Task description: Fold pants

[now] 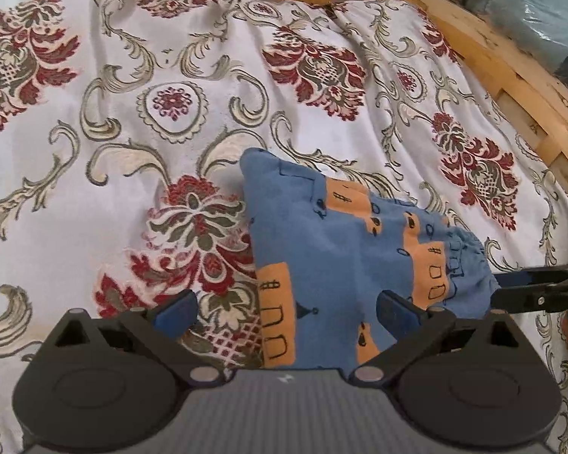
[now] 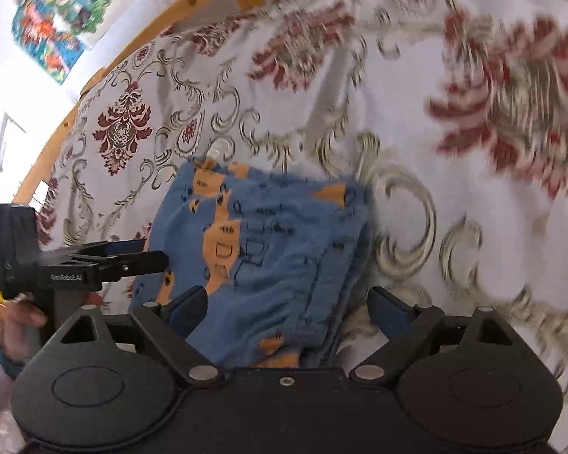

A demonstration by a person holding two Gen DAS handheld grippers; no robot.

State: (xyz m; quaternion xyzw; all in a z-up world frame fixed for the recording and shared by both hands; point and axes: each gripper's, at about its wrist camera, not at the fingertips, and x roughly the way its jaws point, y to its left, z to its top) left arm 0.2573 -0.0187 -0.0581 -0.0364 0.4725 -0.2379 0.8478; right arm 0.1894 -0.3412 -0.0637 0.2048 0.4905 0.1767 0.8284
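The pants (image 1: 340,234) are blue with orange patches and black doodles, and lie folded into a compact bundle on a floral bedspread (image 1: 151,75). My left gripper (image 1: 286,306) hovers open over the bundle's left edge, one pad above the bedspread and the other above the cloth. From the right edge of this view my right gripper (image 1: 511,287) reaches toward the gathered waistband. In the right wrist view the pants (image 2: 269,242) lie under my open right gripper (image 2: 289,304), whose pads straddle the bundle's near end without pressing it. My left gripper (image 2: 144,253) sits at the pants' left side.
A curved wooden bed frame (image 1: 511,60) borders the bedspread (image 2: 454,208). Bundles in plastic bags (image 1: 530,3) lie beyond it. The right wrist view, partly blurred, shows a colourful picture (image 2: 56,7) on the wall and a person's hand (image 2: 22,317) on the left gripper's handle.
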